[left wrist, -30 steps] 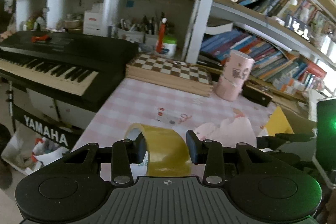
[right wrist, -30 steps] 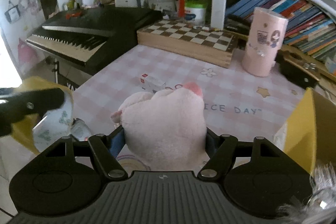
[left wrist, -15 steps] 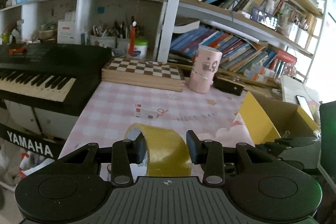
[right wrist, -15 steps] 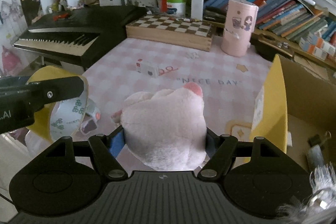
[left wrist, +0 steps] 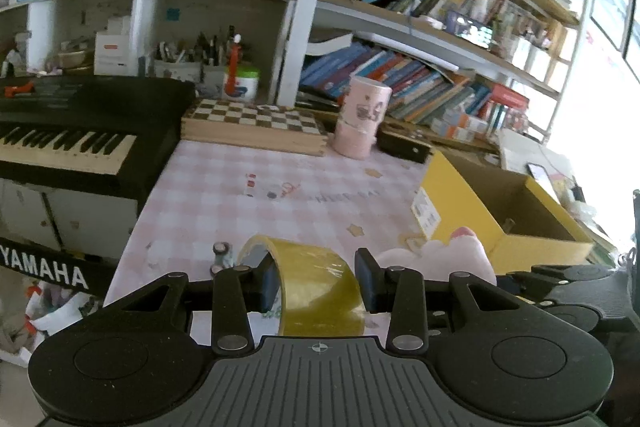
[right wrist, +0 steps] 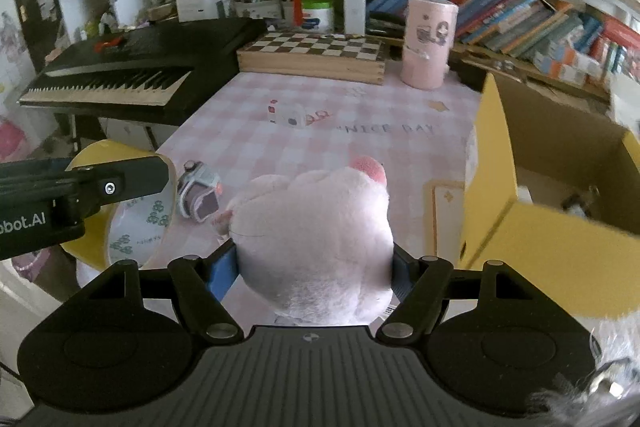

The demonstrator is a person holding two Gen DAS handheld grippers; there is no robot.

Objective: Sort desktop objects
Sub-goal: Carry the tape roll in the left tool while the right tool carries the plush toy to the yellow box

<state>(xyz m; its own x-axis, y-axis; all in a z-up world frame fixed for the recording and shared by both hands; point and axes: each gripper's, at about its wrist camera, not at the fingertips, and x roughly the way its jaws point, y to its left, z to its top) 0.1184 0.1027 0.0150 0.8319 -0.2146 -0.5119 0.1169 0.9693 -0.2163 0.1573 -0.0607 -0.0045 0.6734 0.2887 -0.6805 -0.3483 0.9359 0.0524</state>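
left wrist view shows the left gripper pinching a yellow tape roll above the near desk edge; the right gripper squeezes a pink plush toy beside it. both are being carried toward the yellow cardboard box. next, each needs lifting over its wall before release. compared with a second ago, the box looms much nearer.
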